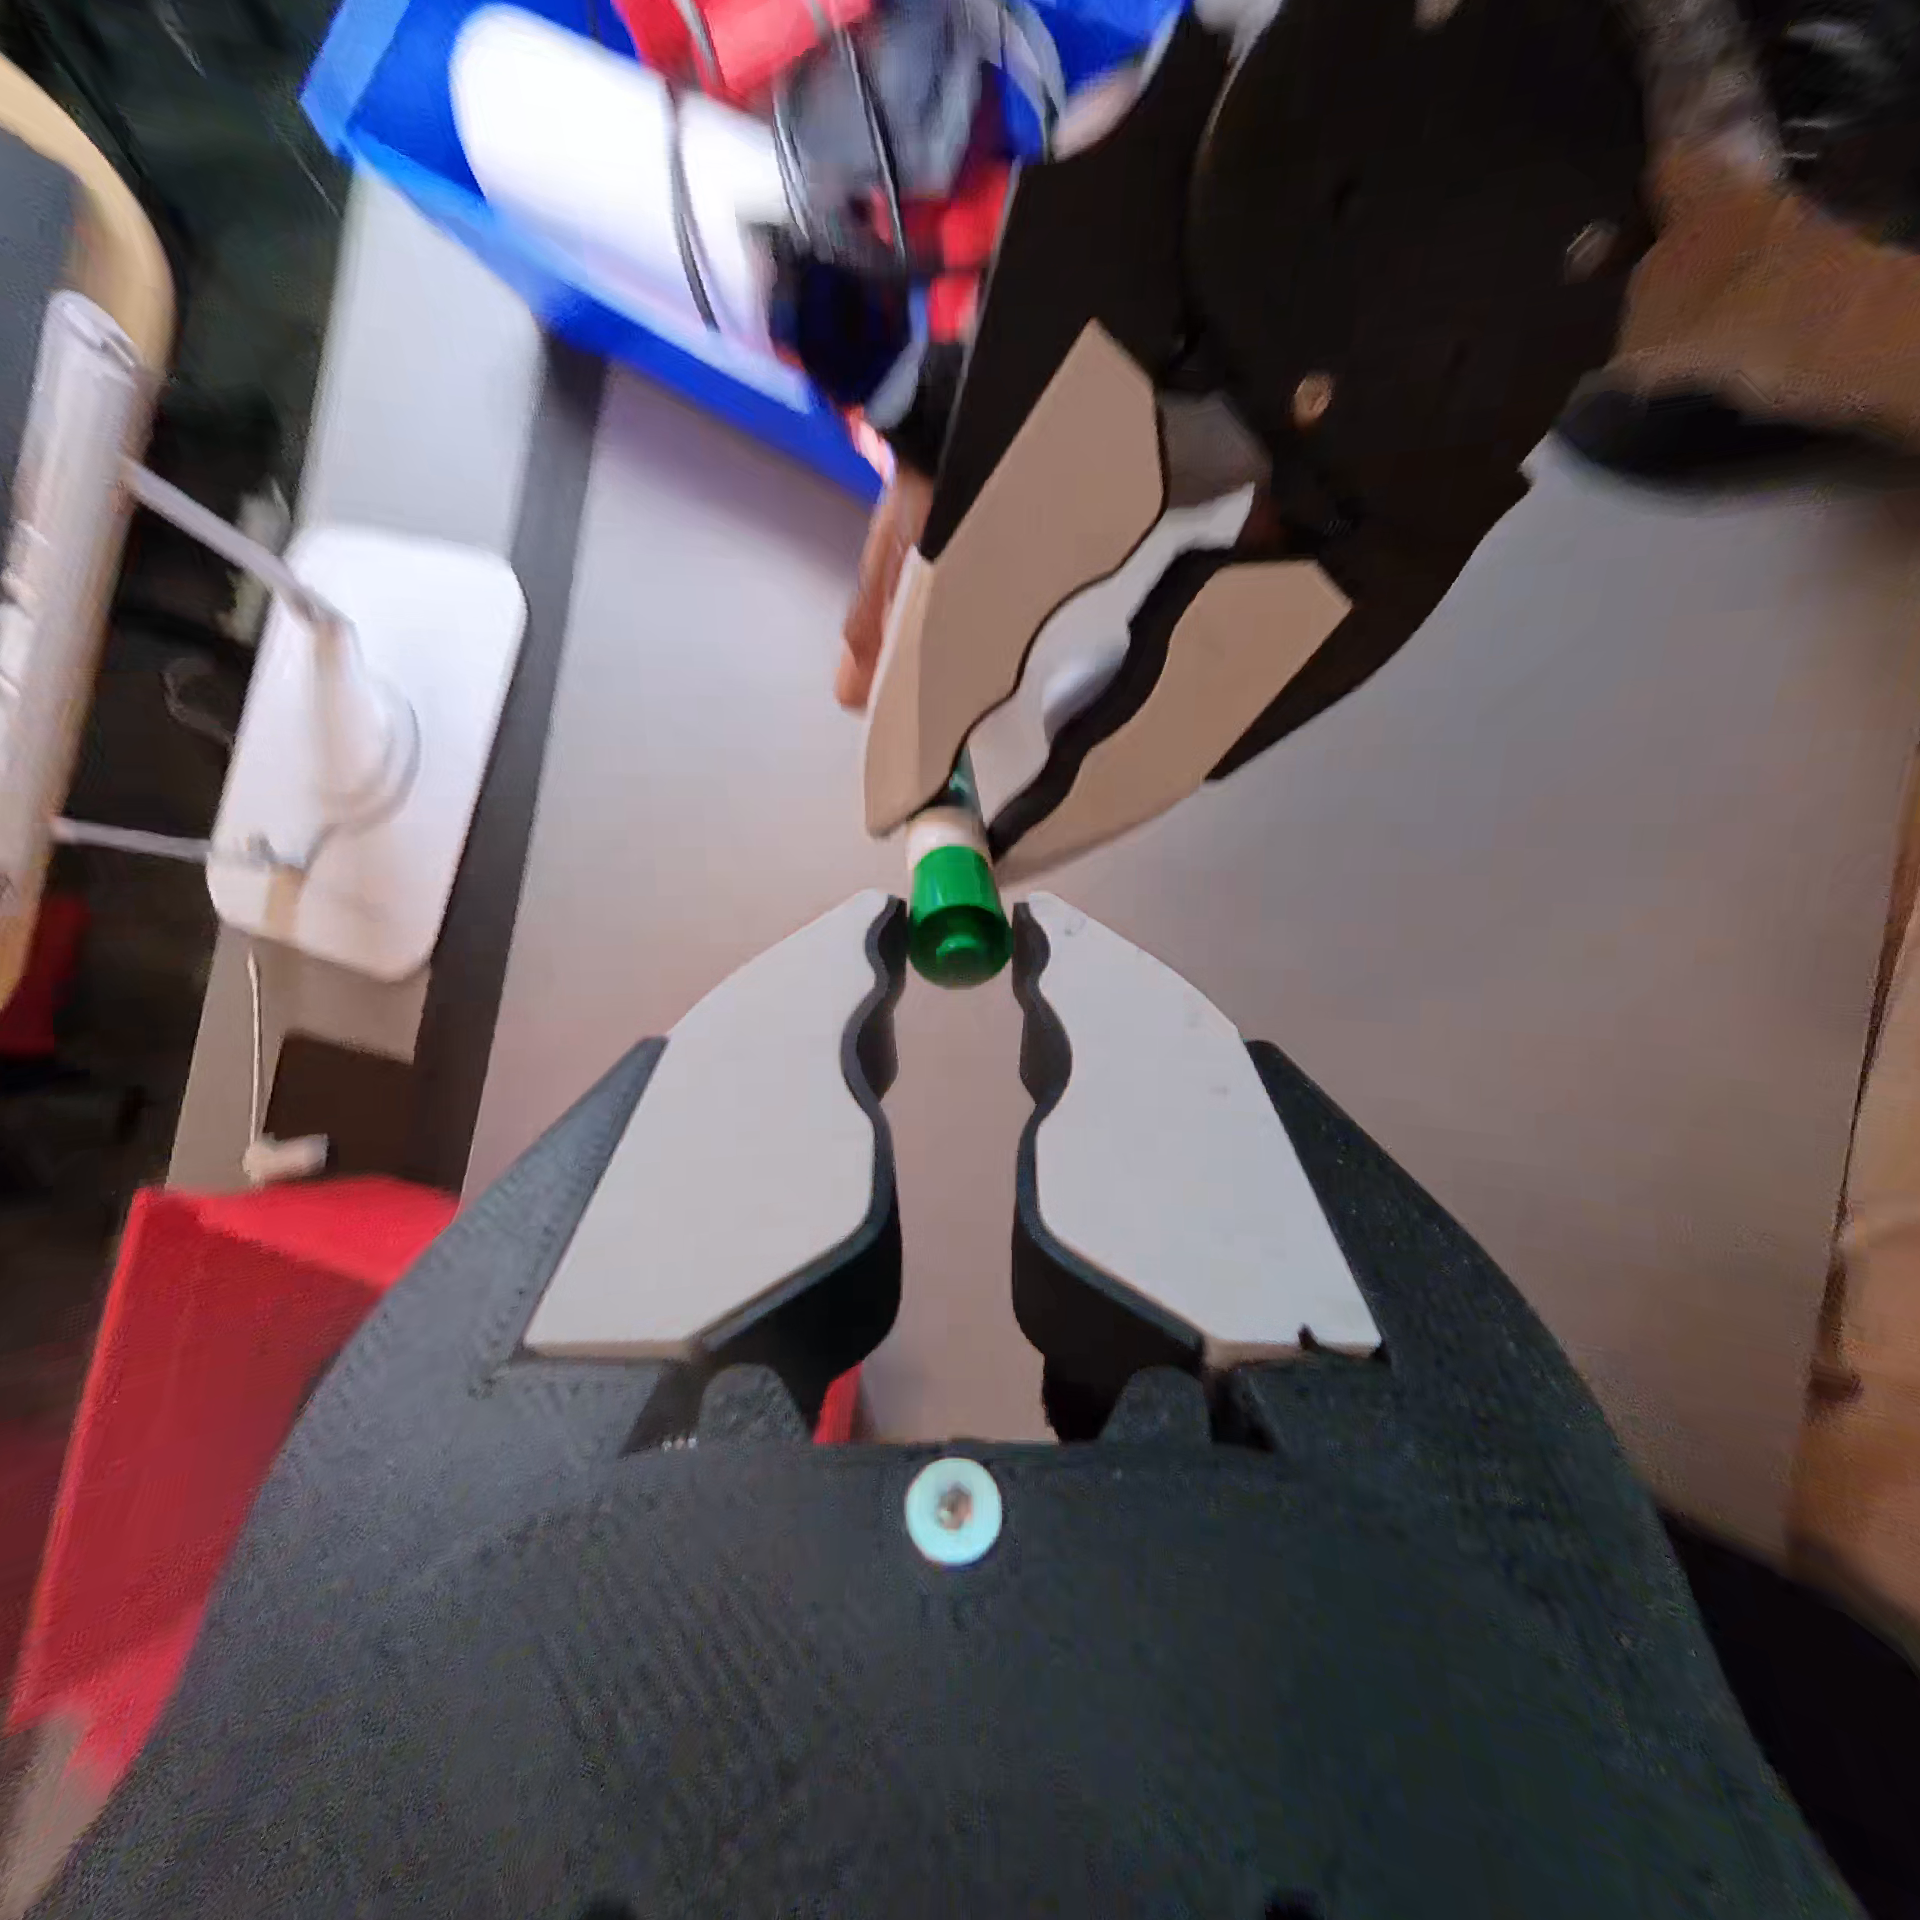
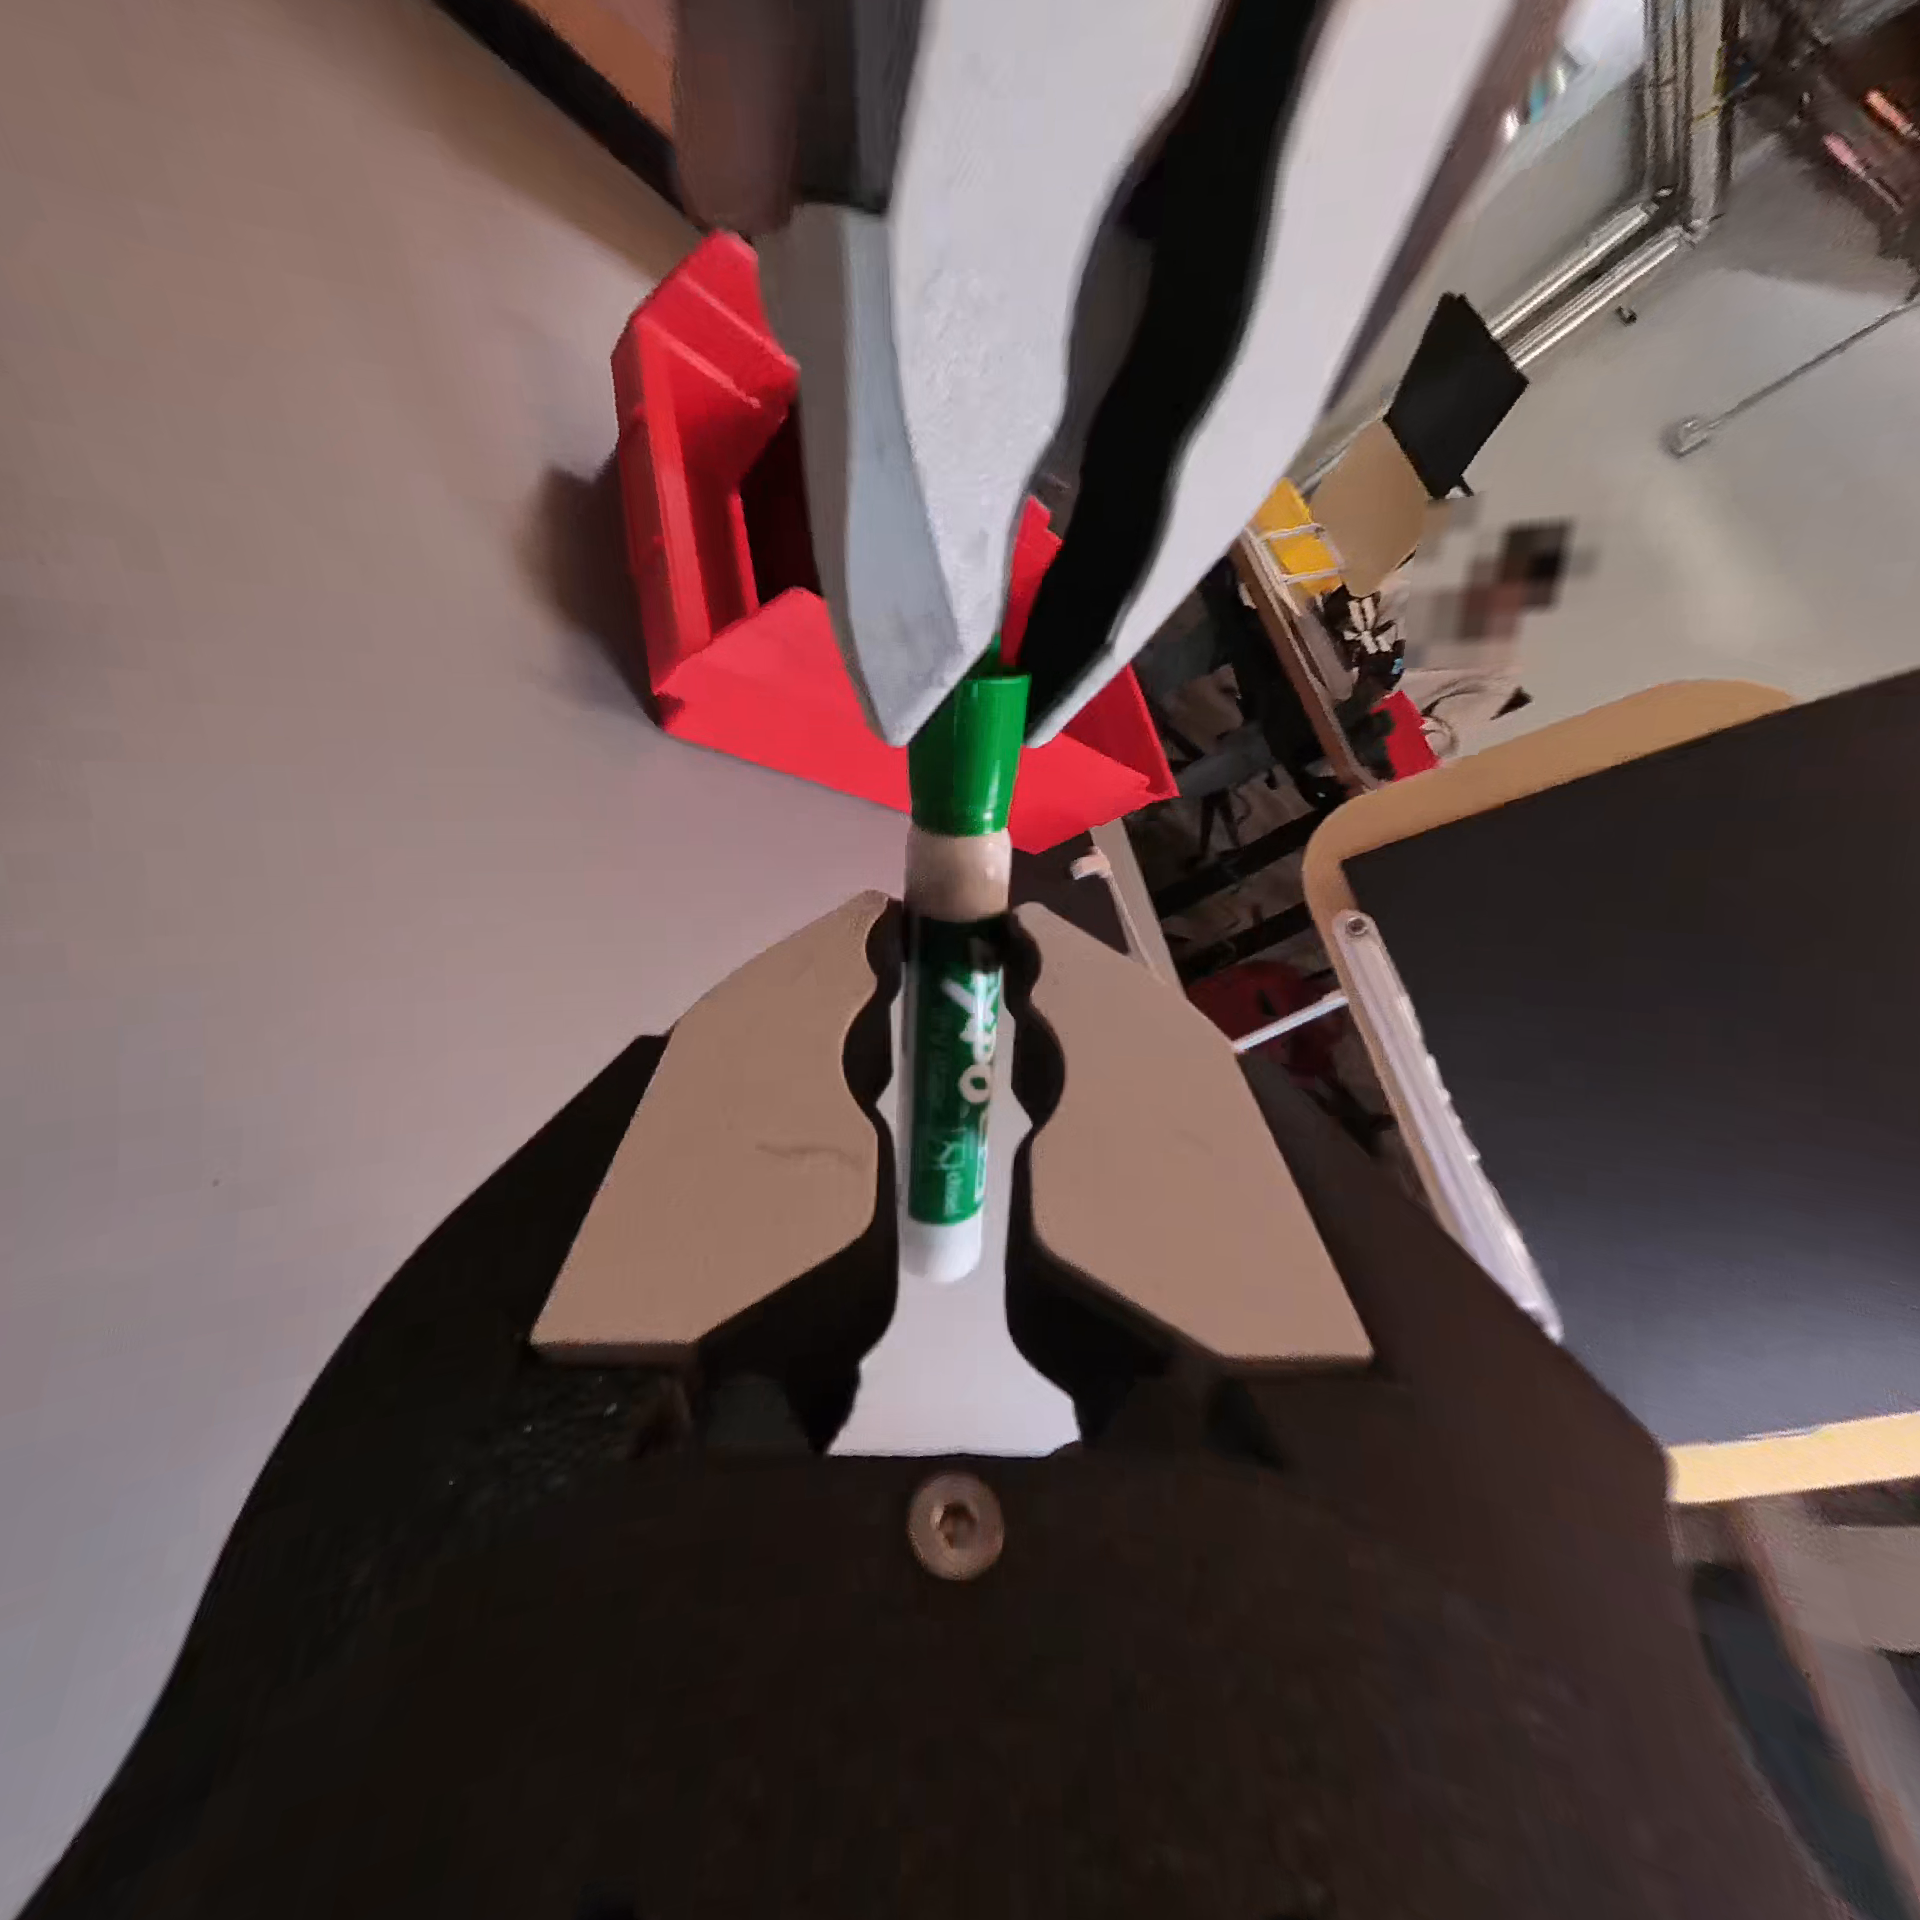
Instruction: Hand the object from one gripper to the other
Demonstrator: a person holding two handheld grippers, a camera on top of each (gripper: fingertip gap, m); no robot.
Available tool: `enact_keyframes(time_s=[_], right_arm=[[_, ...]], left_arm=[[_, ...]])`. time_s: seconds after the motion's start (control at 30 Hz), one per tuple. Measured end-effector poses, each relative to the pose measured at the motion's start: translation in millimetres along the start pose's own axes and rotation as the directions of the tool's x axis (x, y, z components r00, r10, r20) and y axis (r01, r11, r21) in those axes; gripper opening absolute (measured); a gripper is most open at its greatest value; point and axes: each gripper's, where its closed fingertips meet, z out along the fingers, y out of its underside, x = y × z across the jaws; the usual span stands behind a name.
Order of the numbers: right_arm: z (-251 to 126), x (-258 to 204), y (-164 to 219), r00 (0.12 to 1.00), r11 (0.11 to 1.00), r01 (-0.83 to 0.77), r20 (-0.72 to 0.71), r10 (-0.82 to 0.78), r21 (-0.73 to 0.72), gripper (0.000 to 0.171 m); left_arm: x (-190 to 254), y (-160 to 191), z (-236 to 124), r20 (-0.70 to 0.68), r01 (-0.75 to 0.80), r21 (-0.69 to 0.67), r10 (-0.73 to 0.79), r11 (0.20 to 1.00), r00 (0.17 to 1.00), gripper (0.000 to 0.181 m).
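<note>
Marker [image 2: 951, 1081] mid-frame, above grey table [image 2: 312, 727]. Right gripper [image 2: 951, 925] pinches its barrel, fingers nearly closed around it. Left gripper [image 1: 956, 914] tips flank the green cap [image 1: 958, 930], narrow gap, contact unclear. Red bin [image 2: 707, 520] behind, blue bin [image 1: 436, 187] upper left.
</note>
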Motion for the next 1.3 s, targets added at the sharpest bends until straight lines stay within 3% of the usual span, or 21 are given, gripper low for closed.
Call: enact_keyframes(time_s=[0.07, 0.13, 0.2, 0.27, 0.33, 0.4, 0.53, 0.63, 0.73, 0.8, 0.87, 0.9, 1.03, 1.1, 1.27, 1.3], right_arm=[[-11, 12, -5, 0.988, 0.984, -0.155, 0.042, 0.151, 0.093, 0.019], [-27, 22, -18, 0.931, 0.901, -0.36, 0.156, 0.33, 0.243, 0.019], [-39, 29, -26, 0.868, 0.805, -0.492, 0.263, 0.422, 0.33, 0.019], [-46, 28, -37, 0.827, 0.734, -0.557, 0.344, 0.445, 0.389, 0.019], [-47, 24, -47, 0.786, 0.678, -0.611, 0.413, 0.46, 0.408, 0.018], [-43, 16, -52, 0.771, 0.675, -0.625, 0.447, 0.454, 0.392, 0.018], [-39, 18, -51, 0.745, 0.649, -0.659, 0.447, 0.494, 0.381, 0.018], [-33, 14, -43, 0.724, 0.649, -0.679, 0.456, 0.517, 0.342, 0.034], [-31, 11, -50, 0.722, 0.63, -0.683, 0.467, 0.51, 0.368, 0.018], [-31, 9, -52, 0.735, 0.651, -0.668, 0.454, 0.504, 0.36, 0.018], [-39, 16, -58, 0.729, 0.625, -0.678, 0.464, 0.504, 0.387, 0.019], [-47, 23, -61, 0.711, 0.586, -0.7, 0.479, 0.515, 0.408, 0.019], [-68, 43, -67, 0.661, 0.489, -0.75, 0.523, 0.538, 0.446, 0.018], [-65, 42, -66, 0.667, 0.511, -0.745, 0.508, 0.545, 0.43, 0.019], [-59, 46, -63, 0.681, 0.524, -0.732, 0.455, 0.574, 0.435, 0.02], [-61, 50, -61, 0.675, 0.511, -0.737, 0.449, 0.585, 0.442, 0.028]], left_arm=[[-5, -25, -11, 0.007, 0.033, 0.253, -0.036, 0.967, 0.999, 0.02], [-8, -44, -27, 0.02, 0.038, 0.505, -0.056, 0.862, 0.998, 0.023], [-4, -53, -35, -0.019, 0.065, 0.659, -0.069, 0.749, 0.997, 0.032], [-1, -58, -33, -0.056, 0.088, 0.733, -0.07, 0.674, 0.996, 0.029], [6, -61, -29, -0.109, 0.103, 0.756, -0.03, 0.646, 0.994, 0.023], [13, -62, -30, -0.166, 0.131, 0.767, -0.003, 0.628, 0.986, 0.018], [6, -58, -32, -0.197, 0.188, 0.755, -0.056, 0.629, 0.979, 0.018], [2, -57, -39, -0.276, 0.274, 0.765, -0.088, 0.583, 0.957, 0.018], [5, -55, -32, -0.282, 0.278, 0.747, -0.091, 0.604, 0.955, 0.018], [9, -58, -33, -0.314, 0.3, 0.754, -0.08, 0.585, 0.946, 0.019], [10, -58, -37, -0.321, 0.301, 0.774, -0.065, 0.557, 0.945, 0.042], [10, -56, -36, -0.319, 0.291, 0.774, -0.051, 0.562, 0.947, 0.043], [18, -51, -17, -0.311, 0.255, 0.736, -0.022, 0.627, 0.95, 0.032], [25, -54, -10, -0.322, 0.253, 0.723, -0.01, 0.643, 0.947, 0.02], [15, -57, -9, -0.326, 0.292, 0.723, -0.063, 0.626, 0.943, 0.019], [12, -56, -14, -0.33, 0.303, 0.734, -0.071, 0.607, 0.941, 0.019]])
